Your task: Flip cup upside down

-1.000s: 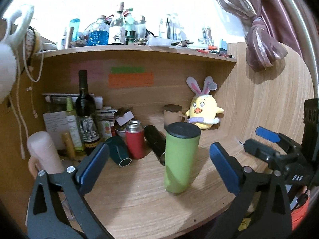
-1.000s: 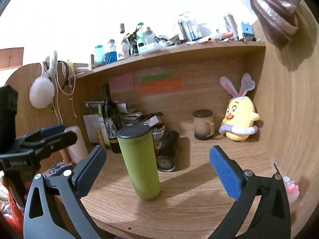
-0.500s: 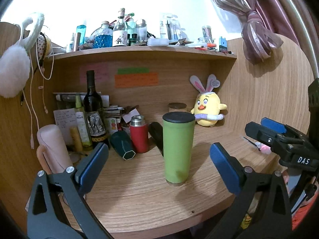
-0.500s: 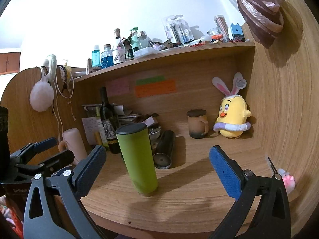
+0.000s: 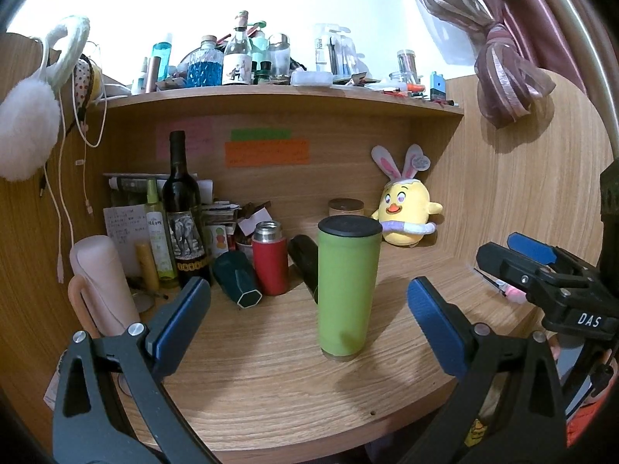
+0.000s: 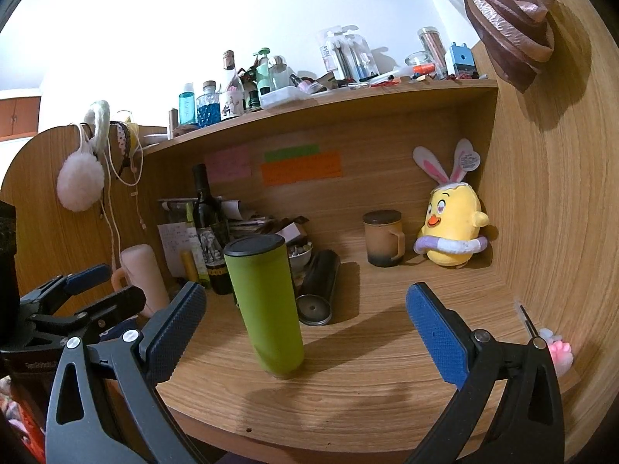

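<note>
A tall green cup (image 5: 346, 290) with a black end on top stands on the wooden desk (image 5: 271, 386); it also shows in the right wrist view (image 6: 267, 305). My left gripper (image 5: 309, 321) is open and empty, back from the cup near the desk's front edge. My right gripper (image 6: 305, 328) is open and empty too, with the cup left of its centre and farther in. Each gripper shows at the side of the other's view: the right one (image 5: 541, 266) and the left one (image 6: 77, 290).
Behind the cup lie a black flask (image 6: 321, 286), a red flask (image 5: 269, 257), a dark green cup (image 5: 238, 282) and a wine bottle (image 5: 182, 208). A brown mug (image 6: 383, 237) and a yellow plush chick (image 6: 452, 228) stand at the back right. A pink cup (image 5: 100, 282) stands at left.
Both grippers have drawn back and levelled out, so the cup looks farther and more upright in view. The cup has not moved.
</note>
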Motion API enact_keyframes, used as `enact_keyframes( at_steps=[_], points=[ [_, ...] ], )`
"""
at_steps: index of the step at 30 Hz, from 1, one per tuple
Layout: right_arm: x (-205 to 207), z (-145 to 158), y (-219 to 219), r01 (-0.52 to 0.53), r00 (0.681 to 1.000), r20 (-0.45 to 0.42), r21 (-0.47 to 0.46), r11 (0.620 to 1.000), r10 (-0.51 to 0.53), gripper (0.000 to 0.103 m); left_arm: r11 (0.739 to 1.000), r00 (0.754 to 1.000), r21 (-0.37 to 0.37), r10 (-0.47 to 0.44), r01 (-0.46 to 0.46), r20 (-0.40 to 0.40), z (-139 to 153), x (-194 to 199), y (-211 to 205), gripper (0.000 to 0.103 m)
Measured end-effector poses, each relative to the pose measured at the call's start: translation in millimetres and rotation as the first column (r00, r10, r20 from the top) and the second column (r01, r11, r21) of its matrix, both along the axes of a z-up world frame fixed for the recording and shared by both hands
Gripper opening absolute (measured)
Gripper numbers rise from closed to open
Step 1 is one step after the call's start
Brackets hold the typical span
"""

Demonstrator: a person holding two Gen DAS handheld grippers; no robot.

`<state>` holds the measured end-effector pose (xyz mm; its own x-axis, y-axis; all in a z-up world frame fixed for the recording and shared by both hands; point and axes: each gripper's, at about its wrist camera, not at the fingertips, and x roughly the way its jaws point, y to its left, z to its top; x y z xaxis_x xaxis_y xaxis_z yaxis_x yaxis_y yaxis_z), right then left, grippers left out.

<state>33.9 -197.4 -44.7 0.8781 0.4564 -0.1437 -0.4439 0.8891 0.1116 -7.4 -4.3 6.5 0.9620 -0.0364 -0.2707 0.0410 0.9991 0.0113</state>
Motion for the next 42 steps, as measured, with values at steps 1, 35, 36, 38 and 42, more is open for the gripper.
enact_keyframes(
  at_steps=[1, 35, 36, 38, 42],
  points=[
    [0.0, -0.3, 0.4, -0.001, 1.0, 0.0, -0.002, 1.0, 0.001, 0.103, 1.0, 1.0, 0.0, 0.0, 0.0, 0.0, -0.4, 0.0, -0.2, 0.103],
    [-2.2, -0.3, 4.5, -0.007, 1.0, -0.004, -0.024, 1.0, 0.007, 0.103, 1.0, 1.0, -0.006, -0.002, 0.002, -0.004, -4.1, 0.9, -0.6, 0.103],
    [-2.4, -0.4, 4.6, -0.006, 1.0, -0.004, -0.025, 1.0, 0.006, 0.103, 1.0, 1.0, -0.006, -0.002, 0.002, -0.004, -4.1, 0.9, -0.7, 0.103],
    [-2.4, -0.5, 4.0, -0.007, 1.0, -0.004, -0.024, 1.0, 0.007, 0.103, 1.0, 1.0, -0.006, -0.001, 0.001, -0.003, -4.1, 0.7, -1.2, 0.103],
    [-1.7, -0.2, 3.7, -0.008, 1.0, -0.005, -0.025, 1.0, 0.008, 0.103, 1.0, 1.0, -0.004, -0.003, 0.003, -0.002, -4.2, 0.4, -1.8, 0.103]
  ],
)
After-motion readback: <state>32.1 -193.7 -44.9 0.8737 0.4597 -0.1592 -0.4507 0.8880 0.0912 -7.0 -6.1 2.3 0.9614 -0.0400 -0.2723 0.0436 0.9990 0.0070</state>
